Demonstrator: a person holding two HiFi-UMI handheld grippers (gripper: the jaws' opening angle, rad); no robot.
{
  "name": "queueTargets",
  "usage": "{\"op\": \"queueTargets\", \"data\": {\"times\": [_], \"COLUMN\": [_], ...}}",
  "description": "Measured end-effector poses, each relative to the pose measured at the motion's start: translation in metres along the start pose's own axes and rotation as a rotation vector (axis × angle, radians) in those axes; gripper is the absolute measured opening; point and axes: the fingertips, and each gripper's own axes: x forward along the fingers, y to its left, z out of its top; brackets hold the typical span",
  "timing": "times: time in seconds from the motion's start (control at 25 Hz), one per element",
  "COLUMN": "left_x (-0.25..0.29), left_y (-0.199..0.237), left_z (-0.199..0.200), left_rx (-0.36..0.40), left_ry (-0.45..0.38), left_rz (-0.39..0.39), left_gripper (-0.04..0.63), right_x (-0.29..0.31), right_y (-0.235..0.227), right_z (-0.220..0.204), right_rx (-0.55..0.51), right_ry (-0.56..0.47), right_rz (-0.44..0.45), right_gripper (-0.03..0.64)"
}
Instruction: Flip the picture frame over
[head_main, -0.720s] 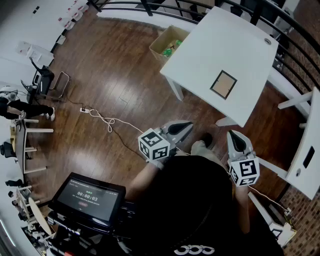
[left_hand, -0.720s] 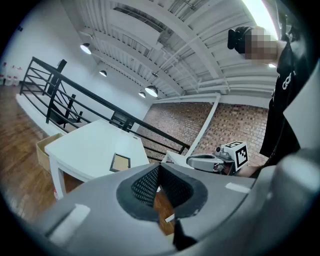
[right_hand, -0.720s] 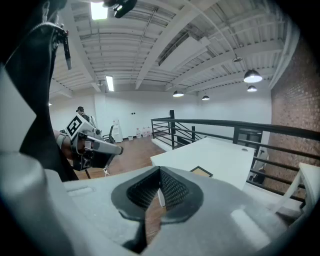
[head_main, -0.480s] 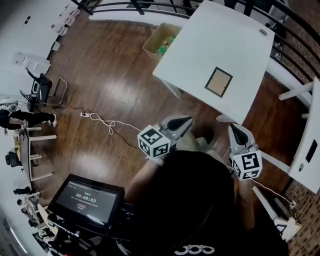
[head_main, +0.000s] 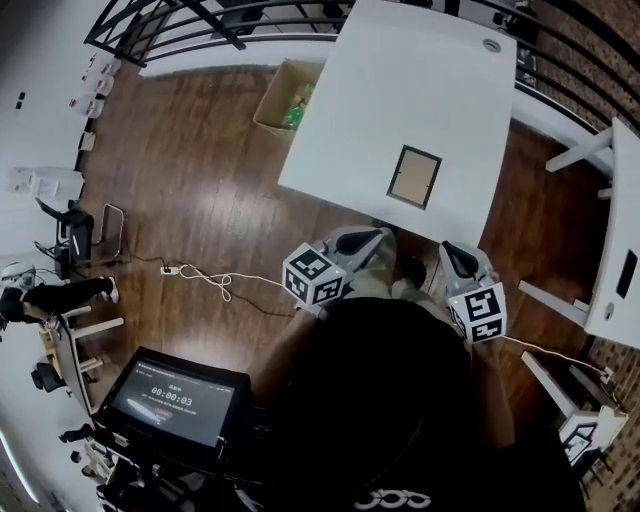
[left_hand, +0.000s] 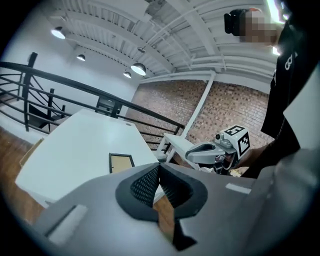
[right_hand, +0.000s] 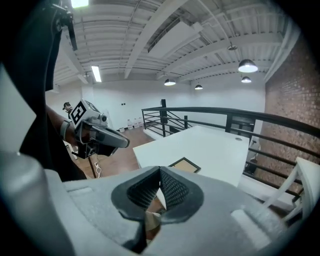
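A dark-edged picture frame (head_main: 414, 177) with a tan panel lies flat near the front edge of the white table (head_main: 400, 90); the left gripper view shows the frame (left_hand: 121, 163), and the right gripper view shows it (right_hand: 185, 165). My left gripper (head_main: 383, 236) is shut and empty, held short of the table's near edge. My right gripper (head_main: 447, 251) is also shut and empty, just off the table's front right corner. Both stand apart from the frame.
A cardboard box (head_main: 283, 96) with green items stands on the wood floor left of the table. A second white table (head_main: 622, 250) is at the right. A cable (head_main: 215, 284) lies on the floor, and a screen (head_main: 175, 398) sits at lower left.
The table and frame have come closer and lower in the head view as the person stepped toward them. Both grippers now sit near the table's front edge, still shut.
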Motion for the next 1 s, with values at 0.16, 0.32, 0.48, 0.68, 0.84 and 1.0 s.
{"op": "queueTargets", "data": {"times": [0.16,0.32,0.48,0.68,0.84,1.0], "left_x": [0.028,0.051,0.069,0.090,0.108,0.113], "left_y": [0.023,0.053,0.075,0.118,0.145,0.137], "left_z": [0.002,-0.002,-0.015,-0.044,-0.060,-0.070], "left_rx": [0.019,0.044,0.054,0.058,0.077,0.104], "left_ry": [0.107,0.198,0.283,0.452,0.547,0.598], "left_rz": [-0.046,-0.066,-0.081,-0.064,-0.073,-0.074], "left_gripper": [0.015,0.041,0.069,0.098,0.119,0.130], "right_x": [0.022,0.048,0.067,0.108,0.141,0.140], "right_y": [-0.018,-0.026,-0.029,-0.039,-0.046,-0.041], "right_z": [-0.008,-0.014,-0.028,-0.050,-0.067,-0.079], "right_rx": [0.042,0.070,0.107,0.169,0.197,0.201], "right_ry": [0.095,0.198,0.283,0.389,0.463,0.508], "right_rz": [-0.033,-0.006,0.015,0.028,0.043,0.039], "right_gripper": [-0.008,-0.008,0.005,0.042,0.071,0.098]}}
